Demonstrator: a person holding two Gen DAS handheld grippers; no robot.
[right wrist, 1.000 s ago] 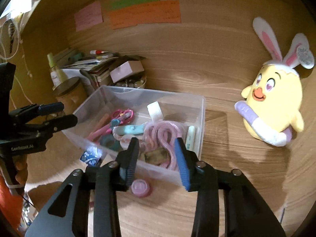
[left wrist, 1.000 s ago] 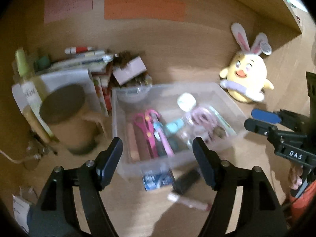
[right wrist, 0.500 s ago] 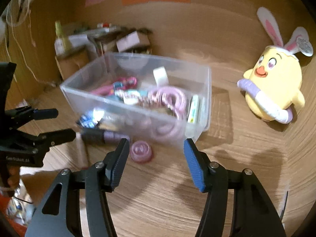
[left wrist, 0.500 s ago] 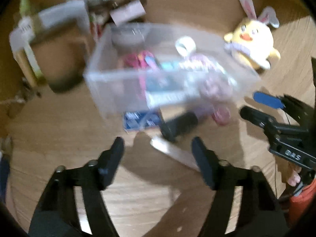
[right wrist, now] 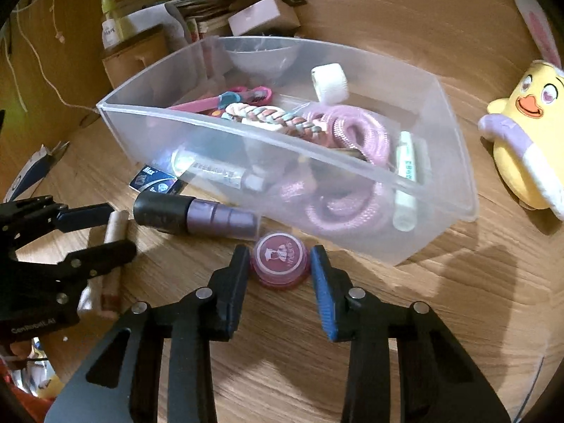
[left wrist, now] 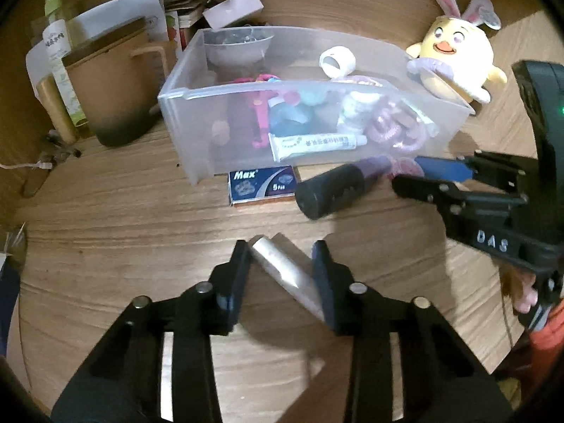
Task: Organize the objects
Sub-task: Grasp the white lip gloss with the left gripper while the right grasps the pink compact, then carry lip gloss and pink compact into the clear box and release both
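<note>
Both claws are down at the desk (left wrist: 105, 218) in front of the clear bin (right wrist: 352, 176), each closing on one loose item. Left claw (left wrist: 280, 257): jaws narrowing around a pale tube (left wrist: 285, 271) that lies diagonally on the desk between them; contact with the pads cannot be confirmed, so treat it as not yet gripped. Right claw (right wrist: 276, 261): jaws narrowing on a small round pink jar (right wrist: 280, 262), which sits just in front of the bin's near wall; the pads look at or almost at its sides. Risks: the tube is smooth, round and skewed to the jaws, so it may roll or pivot out as they shut. The jar is squat with a curved wall, so an off-centre pinch could squirt it against the bin or into the purple and black cylinder (right wrist: 197, 216) beside it. A blue box (left wrist: 262, 185) lies near the bin's front.
</note>
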